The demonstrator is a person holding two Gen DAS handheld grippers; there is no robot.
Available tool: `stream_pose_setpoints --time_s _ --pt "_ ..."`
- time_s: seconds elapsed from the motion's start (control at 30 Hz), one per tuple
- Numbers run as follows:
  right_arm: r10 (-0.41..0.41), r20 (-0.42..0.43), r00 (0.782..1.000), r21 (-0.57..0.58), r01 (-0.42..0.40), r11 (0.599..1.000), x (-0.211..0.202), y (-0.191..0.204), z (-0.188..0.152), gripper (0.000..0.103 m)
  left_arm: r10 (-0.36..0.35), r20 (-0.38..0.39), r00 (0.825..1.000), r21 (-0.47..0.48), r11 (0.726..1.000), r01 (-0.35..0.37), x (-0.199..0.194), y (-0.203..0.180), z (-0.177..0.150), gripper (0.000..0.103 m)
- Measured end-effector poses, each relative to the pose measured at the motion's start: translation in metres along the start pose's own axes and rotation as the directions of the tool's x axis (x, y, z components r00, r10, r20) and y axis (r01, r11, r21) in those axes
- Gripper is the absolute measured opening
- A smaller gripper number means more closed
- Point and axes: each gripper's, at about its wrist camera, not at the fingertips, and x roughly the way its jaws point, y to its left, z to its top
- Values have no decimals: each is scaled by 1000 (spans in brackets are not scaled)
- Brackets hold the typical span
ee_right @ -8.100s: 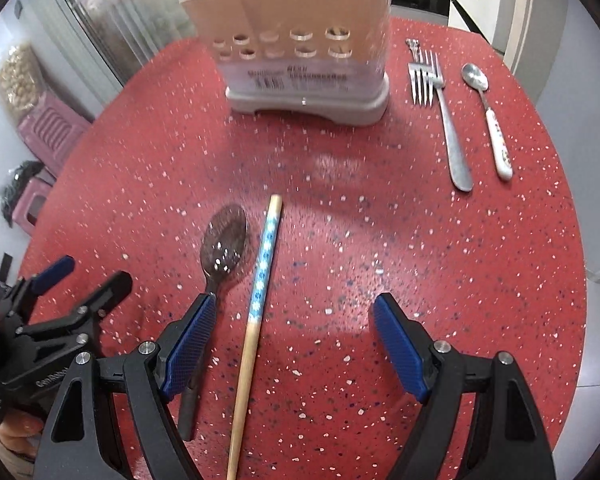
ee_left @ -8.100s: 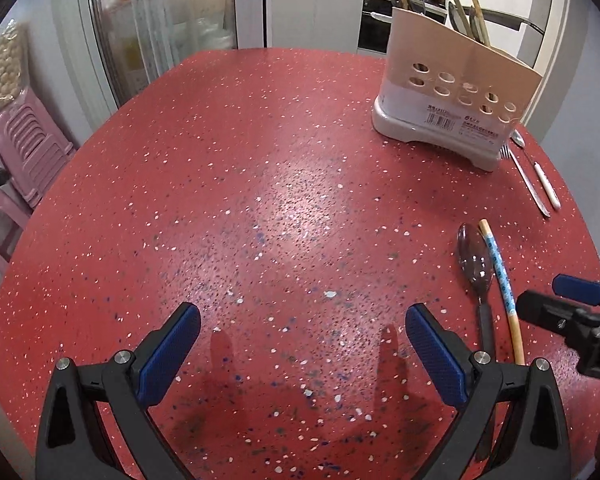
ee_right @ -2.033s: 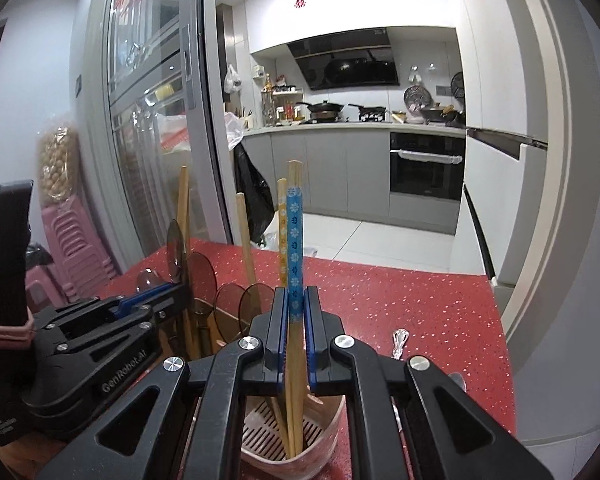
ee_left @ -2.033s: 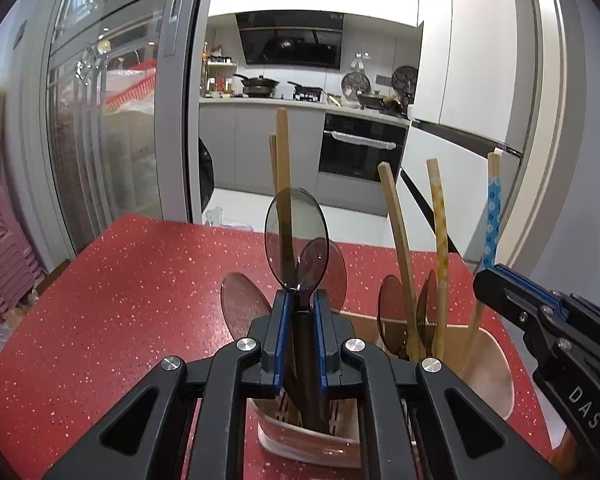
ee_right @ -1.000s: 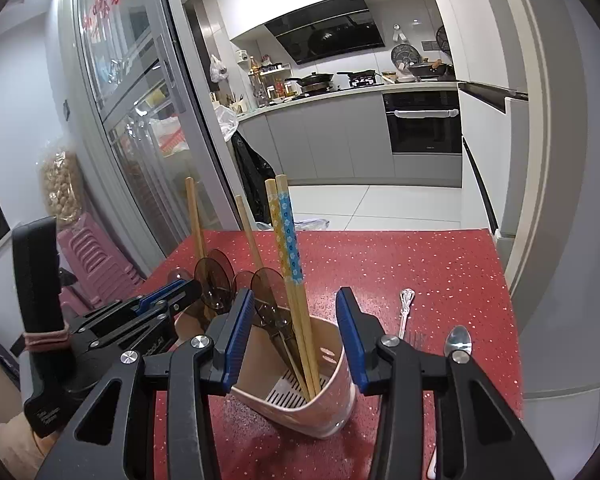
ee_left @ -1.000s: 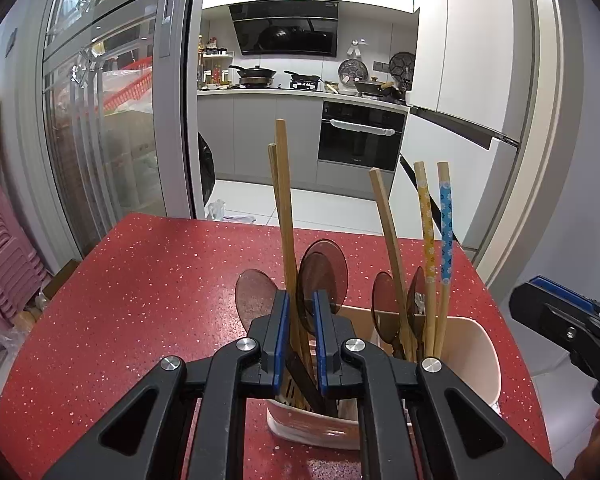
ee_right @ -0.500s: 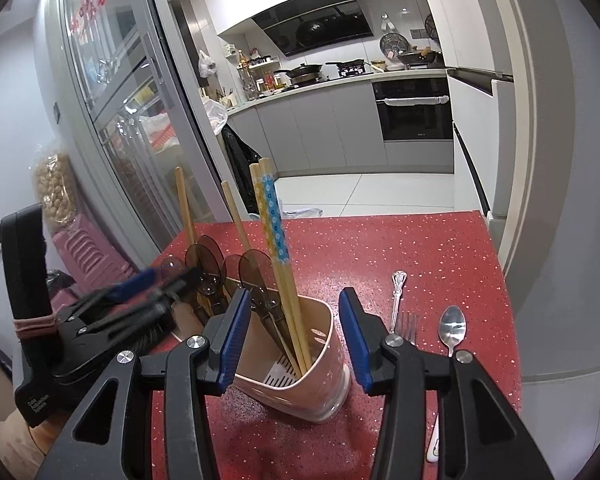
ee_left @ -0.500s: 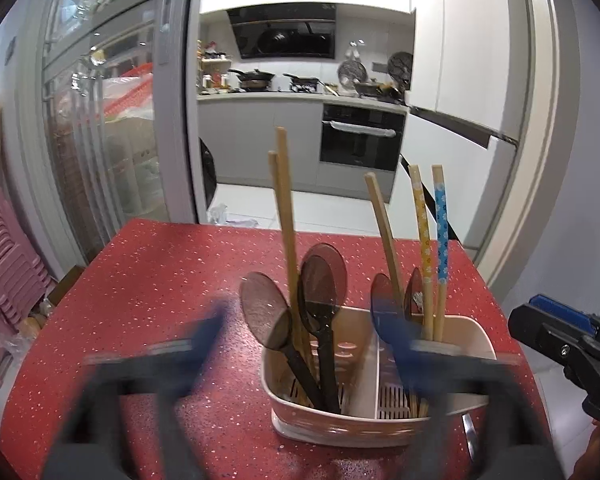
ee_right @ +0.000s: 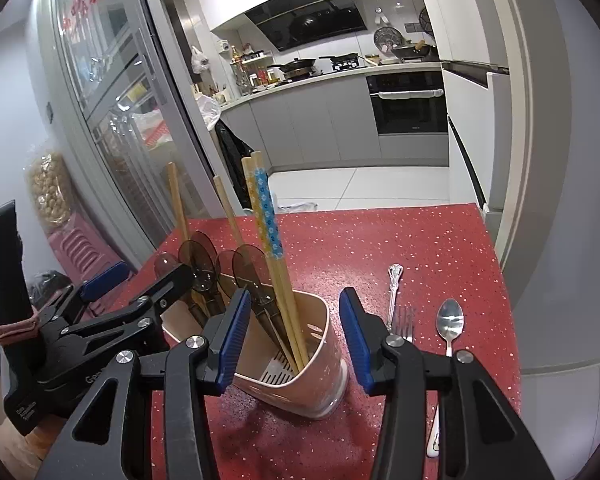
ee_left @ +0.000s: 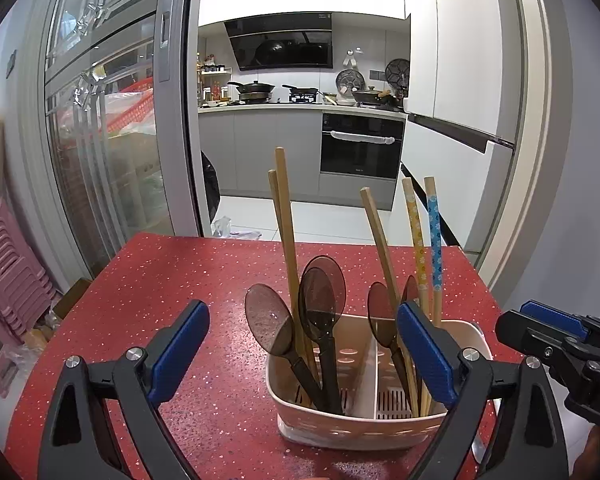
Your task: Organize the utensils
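Holder: pink utensil holder (ee_left: pixel 364 430) stands on the red speckled table (ee_left: pixel 172 280), two compartments.
Left compartment: dark spoons (ee_left: pixel 320 300) upright with plain wooden chopsticks (ee_left: pixel 286 216).
Right compartment: blue-patterned chopstick (ee_left: pixel 434 240) and yellow-patterned chopstick (ee_left: pixel 414 236) upright, more spoons beside them.
Left gripper (ee_left: pixel 302 354): jaws spread wide, nothing between the pads; a second ago they were clamped on a spoon handle, which now stands free in the holder.
Right gripper (ee_right: pixel 292 336): jaws apart, gripping nothing; opened slightly further than a second ago.
Loose items: fork (ee_right: pixel 396 296) and metal spoon (ee_right: pixel 450 326) lie on the table, right of the holder.
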Motion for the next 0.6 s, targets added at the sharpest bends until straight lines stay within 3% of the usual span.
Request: stream_pose_setpoints --time_s 0.17,0.33,0.5,0.6 --pt "-12 -15 1000 7 12 1000 3 1 1 53 -4 -13 1000 0 1000 4 1 1 -1 103" --pt "-17 -34 999 13 17 1000 5 1 0 62 -6 -15 1000 -5 1000 6 -1 4 -4 103" --pt "-27 -38 999 13 27 1000 3 3 -2 80 -2 -16 1000 -8 1000 1 -7 9 -8 103" --pt "-39 -41 998 13 40 999 1 4 -3 80 -7 -24 1000 -7 1000 6 -13 13 -12 103"
